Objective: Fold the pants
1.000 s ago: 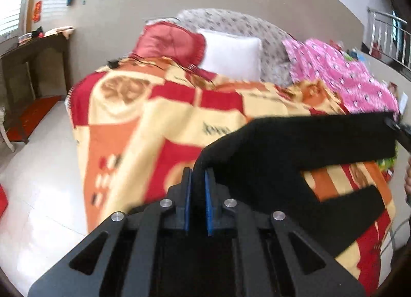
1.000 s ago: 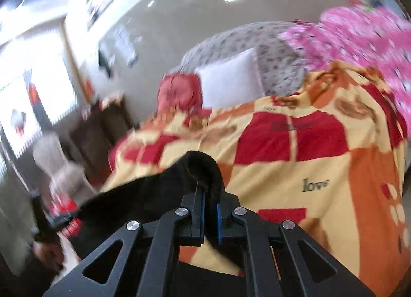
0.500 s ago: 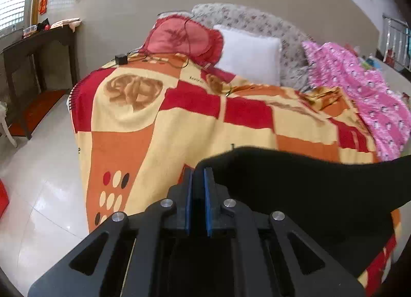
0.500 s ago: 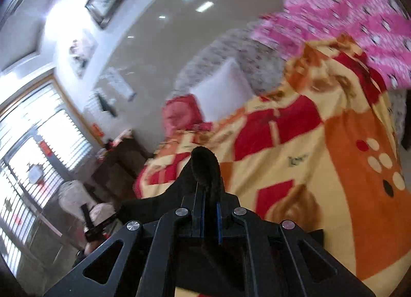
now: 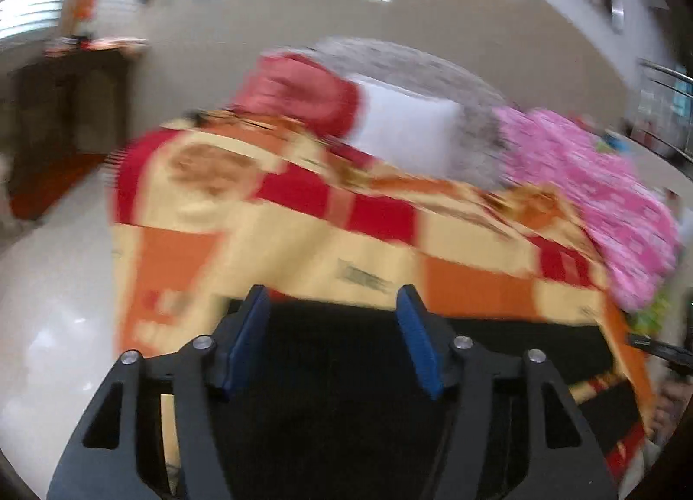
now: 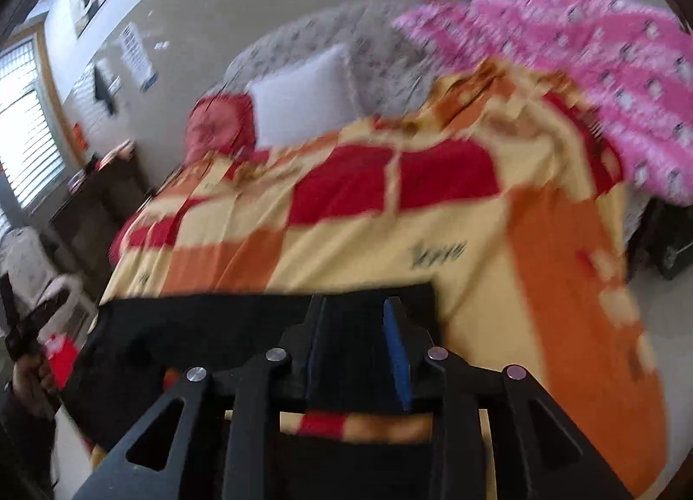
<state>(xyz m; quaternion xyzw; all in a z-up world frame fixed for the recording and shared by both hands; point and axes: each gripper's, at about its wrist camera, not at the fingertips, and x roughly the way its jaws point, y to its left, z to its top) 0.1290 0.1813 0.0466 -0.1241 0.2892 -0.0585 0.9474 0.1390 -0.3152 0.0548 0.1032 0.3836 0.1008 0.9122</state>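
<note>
**Both claws spread over the black pants**

The left black two-finger gripper (image 5: 333, 318) stands wide apart, gripping nothing, above the flat black fabric pants (image 5: 498, 344). The right black two-finger gripper (image 6: 353, 327) is parted too, empty. The pants (image 6: 216, 322) lie on the near edge of the red, orange and yellow checked blanket (image 6: 433, 236). Beyond it, a white square pillow (image 5: 403, 132).
</note>
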